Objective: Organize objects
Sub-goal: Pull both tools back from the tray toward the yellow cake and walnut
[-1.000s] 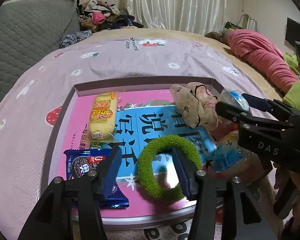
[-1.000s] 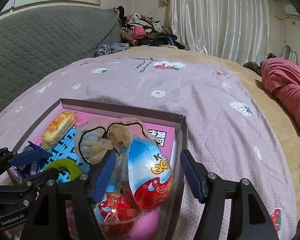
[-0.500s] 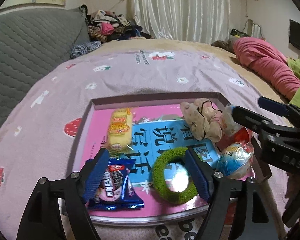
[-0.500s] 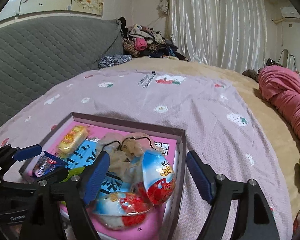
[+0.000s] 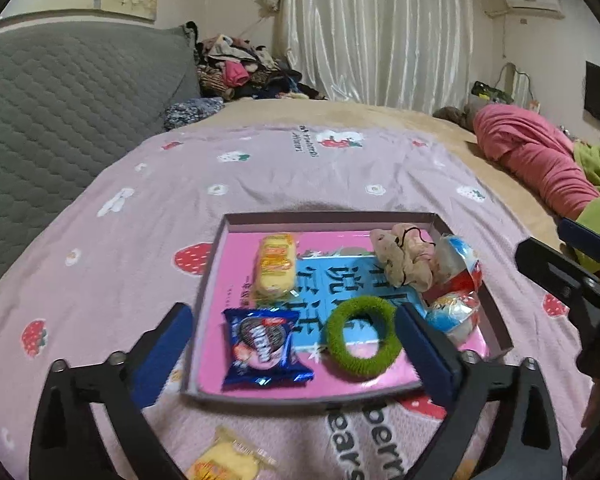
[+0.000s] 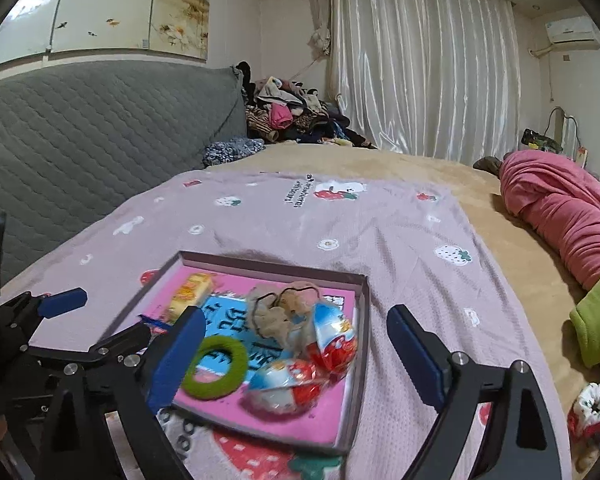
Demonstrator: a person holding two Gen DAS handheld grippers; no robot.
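left wrist view looks down over the shallow box (image 5: 496,320) on the purple strawberry sheet (image 5: 260,168) of the bed, and what the coming move likely turns on lies nearer than the box: a yellow snack packet (image 5: 224,458) sits on the sheet outside it, just below the near wall, low and a little left of the midline of the left tool (image 5: 296,348). its long axis seems to run slantwise, lower left to upper right, though the picture's bottom edge cuts part of it off. the left tool's jaws are opening, spread wide, with nothing gripped; the oreo packet (image 5: 262,346) and the green hair ring (image 5: 362,334) show between them only because they lie in the box beyond. the right tool (image 6: 296,354) is likewise opening and empty, with the two kinder eggs (image 6: 300,364) and the beige scrunchie (image 6: 278,312) resting in the box past its tips. in the right wrist view a red and white scrunchie (image 6: 592,410) lies on the bed well off to that tool's right. judging by these positions, the left hand is nearer the stray yellow packet and the right hand nearer the scrunchie; both are still to be boxed.
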